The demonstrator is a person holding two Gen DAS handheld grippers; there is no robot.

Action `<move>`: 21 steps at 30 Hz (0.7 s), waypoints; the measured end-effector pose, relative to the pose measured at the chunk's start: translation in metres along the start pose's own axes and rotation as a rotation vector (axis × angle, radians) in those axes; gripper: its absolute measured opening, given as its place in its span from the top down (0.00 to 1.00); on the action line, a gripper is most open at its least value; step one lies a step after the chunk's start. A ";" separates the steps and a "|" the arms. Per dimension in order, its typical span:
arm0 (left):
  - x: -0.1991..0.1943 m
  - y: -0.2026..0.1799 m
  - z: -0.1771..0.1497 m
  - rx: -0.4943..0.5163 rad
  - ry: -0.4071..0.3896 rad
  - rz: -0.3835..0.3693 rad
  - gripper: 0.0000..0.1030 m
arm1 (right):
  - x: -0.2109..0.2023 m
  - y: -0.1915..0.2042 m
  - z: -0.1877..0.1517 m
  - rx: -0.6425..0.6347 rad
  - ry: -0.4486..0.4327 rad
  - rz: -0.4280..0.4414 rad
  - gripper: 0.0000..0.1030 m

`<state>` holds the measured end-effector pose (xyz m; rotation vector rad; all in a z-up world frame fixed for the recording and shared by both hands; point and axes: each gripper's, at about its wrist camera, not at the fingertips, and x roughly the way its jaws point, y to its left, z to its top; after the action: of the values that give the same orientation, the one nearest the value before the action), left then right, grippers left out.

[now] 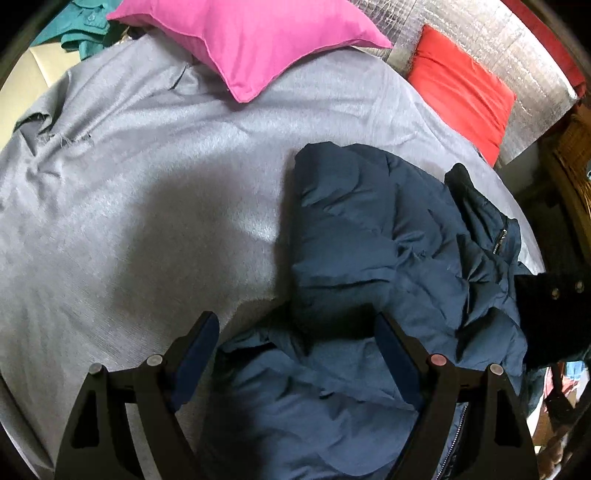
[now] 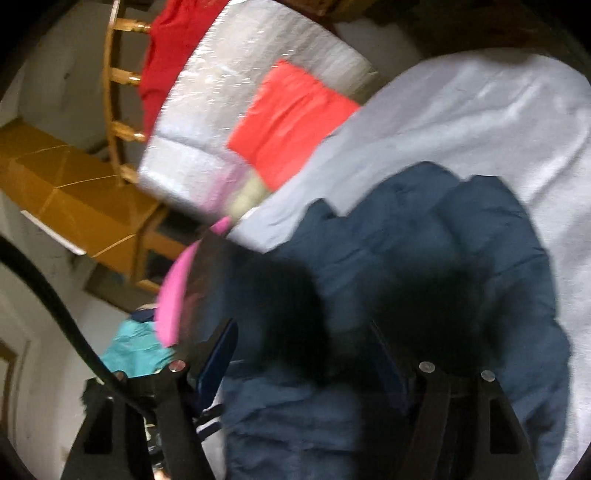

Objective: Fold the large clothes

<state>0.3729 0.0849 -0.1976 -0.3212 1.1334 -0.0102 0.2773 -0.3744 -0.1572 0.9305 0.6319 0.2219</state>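
No brand, label or writing can be read in either view; the right wrist view is smeared by motion blur.

In the left wrist view, going from the left: a teal garment point(image 1: 79, 26) lies bunched at the upper left edge, beyond the grey bedsheet point(image 1: 147, 177) that covers the bed. A pink pillow point(image 1: 251, 40) rests on the sheet near the head of the bed, and to its right a red pillow point(image 1: 461, 88) leans on a silvery quilted sheet point(image 1: 517, 62). The navy puffer jacket point(image 1: 388, 240) lies crumpled on the right half of the bed, a zip pull showing on its right side and a black piece with metal snaps at its far right edge. The left hand-held gripper point(image 1: 295, 328) hangs over the near part of the jacket with its jaws wide; the padded cloth shows between them, and no pad presses on it.

In the right wrist view, from the left: a black cable point(image 2: 55, 306) curves across, a wooden chair point(image 2: 114, 99) stands with a red cloth point(image 2: 162, 55) over it, and a tan cardboard box point(image 2: 66, 184) sits below. The right hand-held gripper point(image 2: 303, 343) is spread wide above the jacket's dark folds, gripping nothing. The grey sheet fills the right side.
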 end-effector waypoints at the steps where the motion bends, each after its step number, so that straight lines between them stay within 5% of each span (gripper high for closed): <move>1: 0.001 -0.001 0.000 0.005 0.003 0.009 0.17 | 0.000 0.004 -0.002 -0.012 -0.005 -0.015 0.20; 6: 0.006 -0.001 0.002 0.000 0.017 0.013 0.17 | 0.023 -0.003 0.001 -0.011 0.015 -0.128 0.16; 12: 0.010 -0.002 0.004 0.004 0.015 0.022 0.17 | 0.028 -0.037 0.020 0.147 0.014 -0.064 0.19; 15: 0.011 -0.001 0.004 -0.003 0.014 0.029 0.17 | 0.016 -0.055 0.019 0.270 -0.004 0.064 0.21; 19: 0.009 -0.003 0.005 0.008 0.003 0.037 0.17 | 0.014 -0.058 0.021 0.246 -0.002 -0.018 0.21; 20: 0.008 -0.004 0.004 0.013 0.001 0.037 0.17 | 0.018 -0.061 0.018 0.247 0.010 -0.025 0.25; 21: 0.007 -0.006 0.003 0.017 -0.003 0.034 0.17 | 0.026 -0.063 0.016 0.235 0.044 -0.052 0.42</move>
<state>0.3797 0.0793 -0.2011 -0.2871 1.1350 0.0109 0.3019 -0.4109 -0.2117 1.1360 0.7327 0.1232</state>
